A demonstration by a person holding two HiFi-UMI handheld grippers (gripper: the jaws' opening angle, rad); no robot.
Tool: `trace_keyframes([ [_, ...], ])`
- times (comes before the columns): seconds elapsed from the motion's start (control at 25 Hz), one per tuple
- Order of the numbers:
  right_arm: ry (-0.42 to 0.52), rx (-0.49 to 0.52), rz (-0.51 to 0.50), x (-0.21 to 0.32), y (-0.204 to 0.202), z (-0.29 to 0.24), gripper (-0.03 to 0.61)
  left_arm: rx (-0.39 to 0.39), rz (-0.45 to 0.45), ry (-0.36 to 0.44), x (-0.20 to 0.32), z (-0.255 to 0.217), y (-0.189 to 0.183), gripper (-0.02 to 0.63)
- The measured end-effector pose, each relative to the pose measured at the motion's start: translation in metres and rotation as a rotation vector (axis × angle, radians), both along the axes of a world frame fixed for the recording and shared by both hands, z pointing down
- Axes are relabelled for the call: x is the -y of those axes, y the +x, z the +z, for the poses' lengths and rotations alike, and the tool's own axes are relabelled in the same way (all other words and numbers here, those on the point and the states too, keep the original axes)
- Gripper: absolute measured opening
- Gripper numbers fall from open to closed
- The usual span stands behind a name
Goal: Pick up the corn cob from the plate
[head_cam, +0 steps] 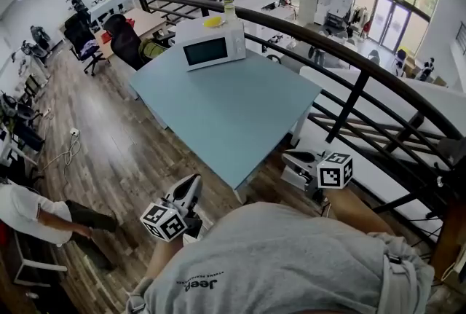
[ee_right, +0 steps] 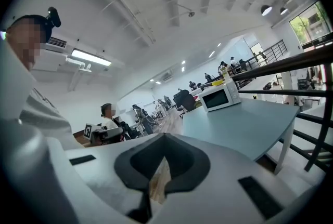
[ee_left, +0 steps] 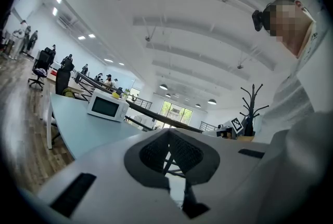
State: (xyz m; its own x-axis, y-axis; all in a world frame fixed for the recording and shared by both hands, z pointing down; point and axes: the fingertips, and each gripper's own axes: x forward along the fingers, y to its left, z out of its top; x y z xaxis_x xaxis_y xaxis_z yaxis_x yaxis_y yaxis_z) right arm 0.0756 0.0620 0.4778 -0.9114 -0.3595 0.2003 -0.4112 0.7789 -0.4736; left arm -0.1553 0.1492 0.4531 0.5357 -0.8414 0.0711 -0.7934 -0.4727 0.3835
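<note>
A small yellow thing (head_cam: 213,22) lies on top of the microwave (head_cam: 211,49), beside a pale bottle (head_cam: 229,8). It is too small to tell whether it is the corn cob, and what it lies on cannot be made out. The microwave stands at the far end of a blue-grey table (head_cam: 240,116), its door facing the person. The rest of the tabletop is bare.

Both grippers are held near the table's near edge, well apart from the microwave. The left gripper (head_cam: 194,181) hangs over the wood floor (head_cam: 124,152), just off the table's near left corner. In the left gripper view its jaws (ee_left: 168,133) are pressed together with nothing between them. The right gripper (head_cam: 290,159) sits by the table's near right corner and points a little downward. In the right gripper view its jaws (ee_right: 164,137) also meet at the tips, and it holds nothing; only floor shows through the slit behind them.

A dark railing (head_cam: 349,57) curves along the table's far and right sides. The person's grey shirt (head_cam: 291,261) fills the bottom of the head view. Another person (head_cam: 36,214) sits low at the left, and office chairs (head_cam: 124,39) stand beyond the table.
</note>
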Motion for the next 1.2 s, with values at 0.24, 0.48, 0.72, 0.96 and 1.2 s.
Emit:
trace_keyframes([
  [0.24,0.01,0.022,-0.017,0.012,0.018,0.0,0.015,0.019,-0.003,0.011,0.012,-0.002,0.021,0.017],
  [0.48,0.018,0.029,-0.061,0.02,0.047,0.001,0.015,0.039,-0.016,0.01,0.021,-0.004,0.058,0.017],
  [0.72,0.031,0.034,-0.094,0.034,0.078,0.001,0.015,0.041,-0.019,0.003,0.032,-0.006,0.097,0.017],
  [0.96,0.011,0.05,-0.107,0.046,0.094,0.012,0.015,0.059,-0.008,-0.02,0.043,-0.002,0.125,0.017],
  [1.2,-0.001,0.045,-0.091,0.061,0.081,0.021,0.015,0.048,-0.002,-0.024,0.058,0.003,0.107,0.017],
])
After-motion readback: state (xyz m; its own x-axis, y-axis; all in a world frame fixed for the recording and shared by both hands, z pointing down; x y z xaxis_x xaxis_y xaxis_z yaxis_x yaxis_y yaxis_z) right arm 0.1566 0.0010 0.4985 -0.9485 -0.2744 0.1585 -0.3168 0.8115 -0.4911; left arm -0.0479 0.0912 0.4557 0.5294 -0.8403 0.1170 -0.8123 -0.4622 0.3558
